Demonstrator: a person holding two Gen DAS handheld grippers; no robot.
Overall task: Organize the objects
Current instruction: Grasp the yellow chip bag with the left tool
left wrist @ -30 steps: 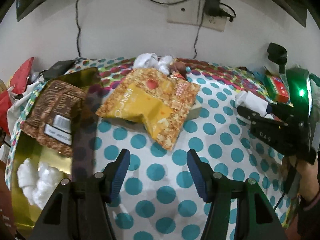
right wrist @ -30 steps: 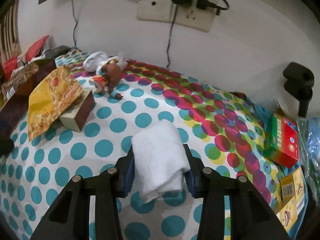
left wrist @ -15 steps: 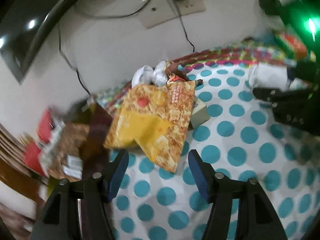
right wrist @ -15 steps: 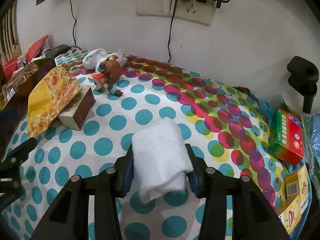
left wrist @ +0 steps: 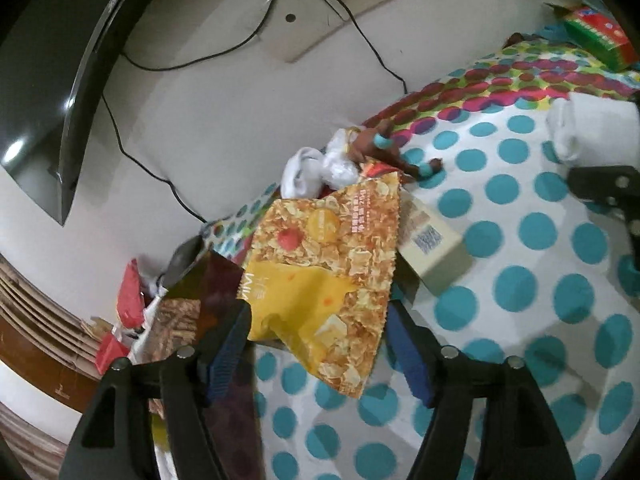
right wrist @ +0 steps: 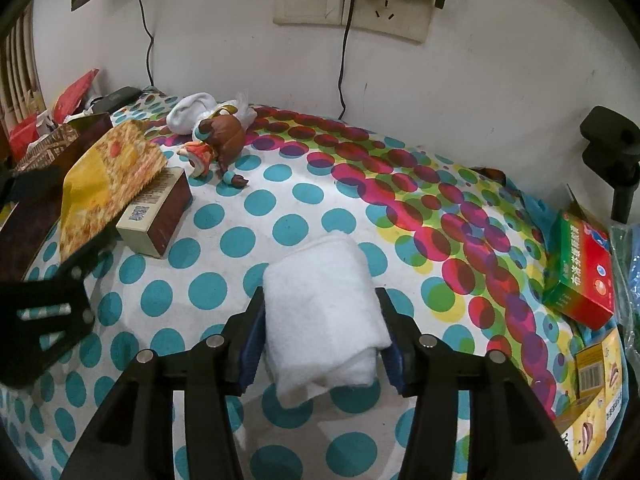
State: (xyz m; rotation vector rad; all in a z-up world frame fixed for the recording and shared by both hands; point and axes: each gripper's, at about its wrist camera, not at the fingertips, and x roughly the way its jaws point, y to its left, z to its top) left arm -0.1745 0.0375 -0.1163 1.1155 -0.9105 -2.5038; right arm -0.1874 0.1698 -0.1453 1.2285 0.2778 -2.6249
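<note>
A yellow snack bag (left wrist: pixel 320 248) lies on the dotted tablecloth (left wrist: pixel 520 288), partly over a small beige box (left wrist: pixel 432 248). My left gripper (left wrist: pixel 316 312) is tilted over the bag's near end. Its jaws are opening wide, and the bag sits between the blue pads (left wrist: pixel 230 344), which do not press on it. A folded white towel (right wrist: pixel 324 300) rests on the cloth between the pads (right wrist: pixel 252 340) of my right gripper (right wrist: pixel 320 296). Those jaws are opening but still touch the towel's sides. A brown-haired figurine (right wrist: pixel 216 140) lies behind the box.
A dark open box with a brown snack packet (left wrist: pixel 180 312) stands left of the bag. White balled cloth (left wrist: pixel 308 168) lies by the wall. A green and red carton (right wrist: pixel 580 272), yellow cartons (right wrist: pixel 596 368) and a black stand (right wrist: pixel 612 148) crowd the right edge. Cables hang from wall sockets (right wrist: pixel 348 12).
My left gripper rolled and moved in on the yellow bag, its jaws spreading until they straddle it. My right gripper stayed in place while its jaws eased slightly wider around the towel.
</note>
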